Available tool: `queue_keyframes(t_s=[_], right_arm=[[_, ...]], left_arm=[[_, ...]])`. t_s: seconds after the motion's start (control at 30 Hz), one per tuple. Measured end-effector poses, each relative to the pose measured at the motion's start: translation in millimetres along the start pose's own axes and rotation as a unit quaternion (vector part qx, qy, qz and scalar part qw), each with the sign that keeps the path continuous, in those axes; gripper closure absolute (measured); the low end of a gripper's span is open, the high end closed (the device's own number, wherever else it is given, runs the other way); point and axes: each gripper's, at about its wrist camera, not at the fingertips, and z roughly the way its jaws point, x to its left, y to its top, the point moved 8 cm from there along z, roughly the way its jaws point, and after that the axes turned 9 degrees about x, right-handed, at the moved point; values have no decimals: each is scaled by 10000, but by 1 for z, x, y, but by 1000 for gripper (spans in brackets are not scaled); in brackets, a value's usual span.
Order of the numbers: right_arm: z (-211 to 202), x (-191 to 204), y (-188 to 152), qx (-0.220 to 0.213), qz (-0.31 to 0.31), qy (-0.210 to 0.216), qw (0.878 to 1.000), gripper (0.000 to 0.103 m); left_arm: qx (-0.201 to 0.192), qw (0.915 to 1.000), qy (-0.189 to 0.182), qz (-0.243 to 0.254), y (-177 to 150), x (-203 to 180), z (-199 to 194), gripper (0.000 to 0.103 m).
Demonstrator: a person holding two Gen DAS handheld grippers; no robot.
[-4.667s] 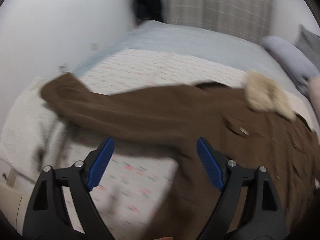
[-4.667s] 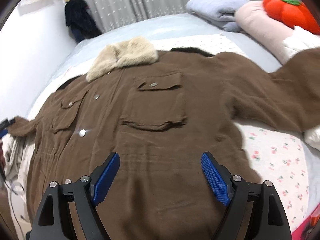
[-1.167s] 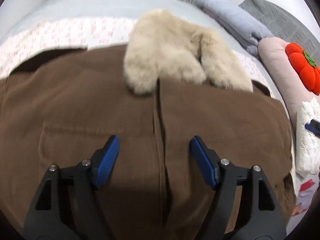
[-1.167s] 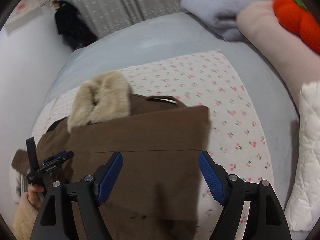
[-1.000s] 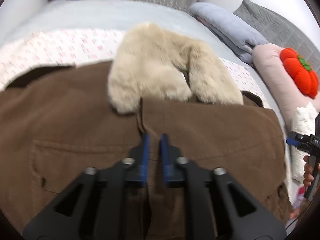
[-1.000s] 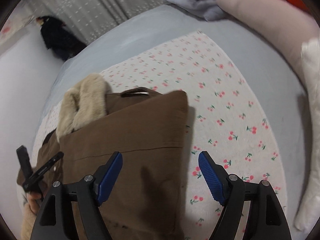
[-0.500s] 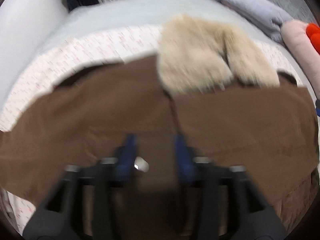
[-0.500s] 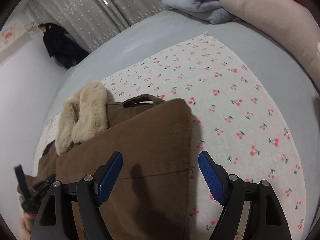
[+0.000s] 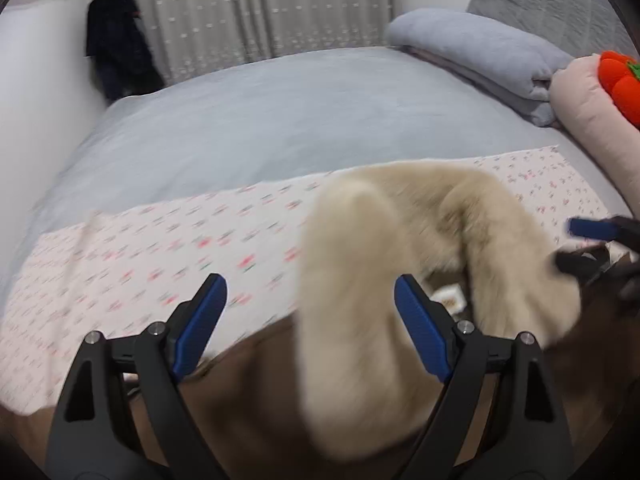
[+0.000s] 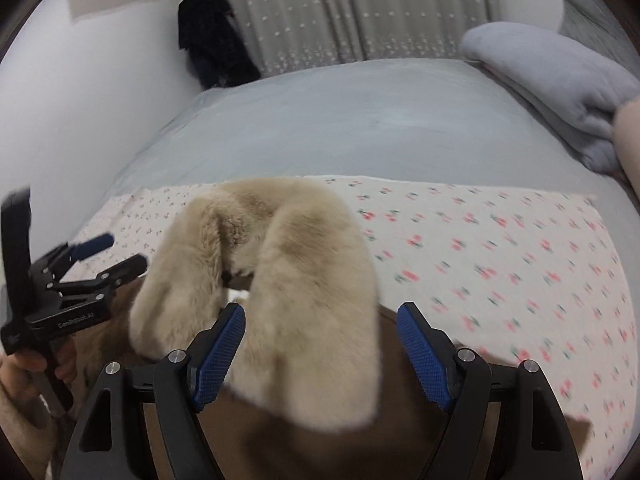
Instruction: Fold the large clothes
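The brown coat [image 9: 248, 384] lies folded narrow on the bed, its cream fur collar [image 9: 400, 248] at the far end. My left gripper [image 9: 310, 326] hovers over the collar's left lobe. Its jaws are opening, and fur shows between the fingers without the pads pressing on it. My right gripper [image 10: 320, 350] stands open above the collar's [image 10: 260, 260] right lobe, holding nothing. Coat cloth [image 10: 400, 424] shows below it. Each wrist view catches the other gripper: the right gripper [image 9: 566, 243] at the right edge, the left gripper [image 10: 122, 250] at the left in a person's hand [image 10: 24, 364].
A cherry-print mat [image 10: 500, 248] covers the near part of the grey bed [image 9: 280, 112]. A folded grey blanket [image 9: 480, 52], a pink pillow [image 9: 588, 100] and an orange plush [image 9: 620, 80] line the right side. A dark garment [image 10: 208, 40] hangs by the curtain.
The left gripper was shut over the coat's front a second ago; it has opened and moved up to the collar. The right gripper swung from the coat's right edge to the collar.
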Motion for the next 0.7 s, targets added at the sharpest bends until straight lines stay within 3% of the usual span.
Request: queue_keyframes(t_s=[0.13,0.23,0.27,0.3,0.33,0.37,0.4,0.47,0.53,0.6,0.63,0.67,0.7], right_arm=[[40,8,19,134,-127,-332,9993,23],[62,4,30,196,55,-232,9995,23],[68,3,31,255,151,-102,9995,23],[74,2,31,336,209,-19,9992,26],[79,0,28,455,234,11,9987,46],[85,-1,22,609,146,30,9980,60],[87,0,17,710,21,154,9974,70],[79,-7,12,645,15,443,9969,79],[65,-16,11,613,354,1134,9910,82],[49,-28,13,465,823,2080,9736,84],[44,-36,15,372,1114,2529,9603,85],[40,-44,16,313,1427,2945,9444,85],[41,-50,16,296,1706,3246,9299,86]], left_arm=[[138,9995,-141,256,13,-23,25,17],[286,9988,-145,359,16,-29,43,20],[419,9983,-193,364,14,-30,48,26],[554,9975,-272,353,10,-30,53,53],[724,9961,-380,326,2,-28,57,68],[694,9958,-501,318,-1,-26,53,70],[582,9949,-752,327,-4,-24,44,77],[382,9913,-1245,180,-7,-16,23,80],[142,9775,-2091,-238,-8,-1,1,81],[-160,9472,-3037,-1021,-4,29,-14,82],[-302,9246,-3451,-1582,-4,51,-13,82],[-289,9165,-3527,-1864,-5,59,-5,83],[-168,9153,-3441,-2086,-7,62,9,84]])
